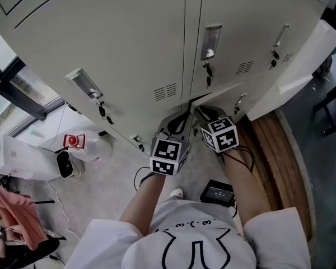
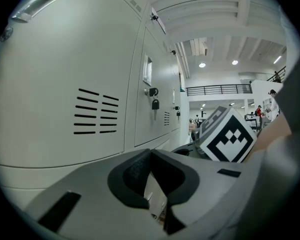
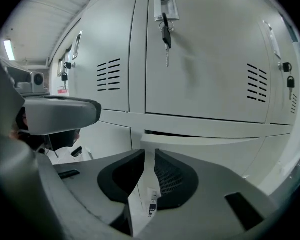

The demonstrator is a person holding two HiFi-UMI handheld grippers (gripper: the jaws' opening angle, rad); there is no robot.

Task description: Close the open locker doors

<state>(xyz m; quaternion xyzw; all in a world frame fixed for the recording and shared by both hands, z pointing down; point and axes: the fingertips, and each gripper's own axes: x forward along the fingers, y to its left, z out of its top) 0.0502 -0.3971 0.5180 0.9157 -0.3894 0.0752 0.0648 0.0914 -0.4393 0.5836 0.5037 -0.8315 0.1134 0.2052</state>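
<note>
Grey lockers [image 1: 129,49] fill the head view. One lower door [image 1: 215,96] stands slightly ajar, with a dark slit above its top edge [image 3: 215,143]. My right gripper [image 1: 204,114] is right at that door's free left corner, and its jaws [image 3: 149,153] are a narrow slit apart. I cannot tell whether the door's edge is in that slit. My left gripper [image 1: 176,123] hangs just left of it before a closed lower door. It is shut [image 2: 150,152] with nothing in it. The right gripper's marker cube [image 2: 225,136] shows in the left gripper view.
A wide-open white door [image 1: 305,66] sticks out at the far right, above wooden boards [image 1: 280,167]. Keys [image 1: 208,76] hang from several locks. On the floor lie a black box [image 1: 217,192] with cables and, at the left, a white device [image 1: 67,164].
</note>
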